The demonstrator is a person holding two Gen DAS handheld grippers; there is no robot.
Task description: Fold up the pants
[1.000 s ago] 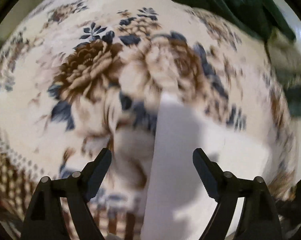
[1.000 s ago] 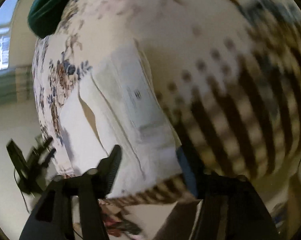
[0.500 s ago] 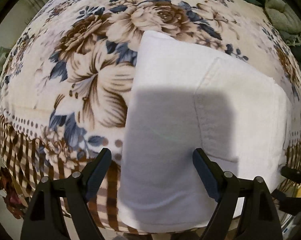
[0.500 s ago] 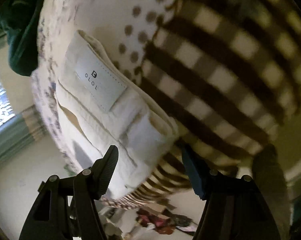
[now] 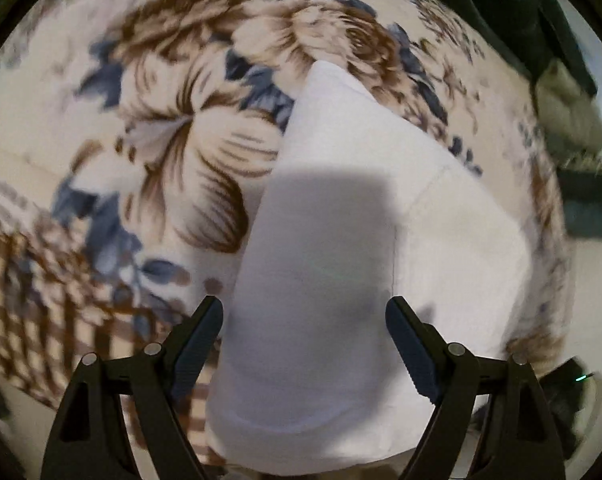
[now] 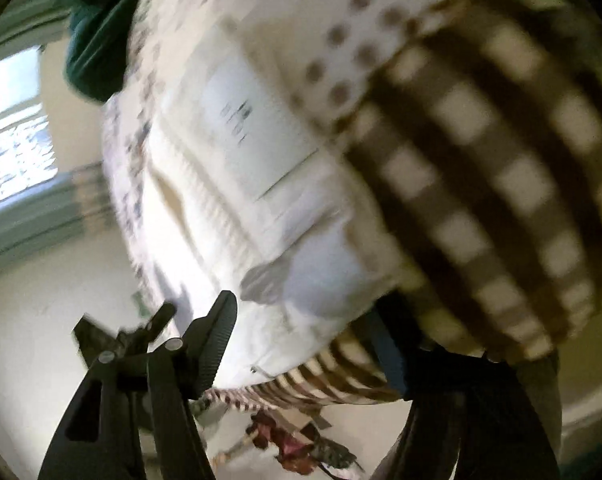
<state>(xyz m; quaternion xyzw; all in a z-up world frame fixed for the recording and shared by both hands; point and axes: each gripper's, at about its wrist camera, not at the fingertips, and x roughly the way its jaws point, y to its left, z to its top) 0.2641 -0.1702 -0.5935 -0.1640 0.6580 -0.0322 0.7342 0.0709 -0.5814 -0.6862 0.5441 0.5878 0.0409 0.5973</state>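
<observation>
Patch on pants (image 6: 257, 140): a pale rectangular label (image 6: 257, 136) sewn near the waistband, seen from the right wrist.
Print on label: a few dark marks in a short row — too blurred to read.
Left wrist view: white pants on a floral blanket (image 5: 173, 128) — no lettering or numbers anywhere.

Both views: strong fisheye bulge, black vignette at corners. Left wrist view: motion blur across floral blanket (image 5: 173, 128), worst at frame left; hard-edged grey shadow at centre of white pants (image 5: 341, 264). Right wrist view: heavily smeared throughout; window (image 6: 13, 120) at left edge blown out, glare washing the lower left.
</observation>
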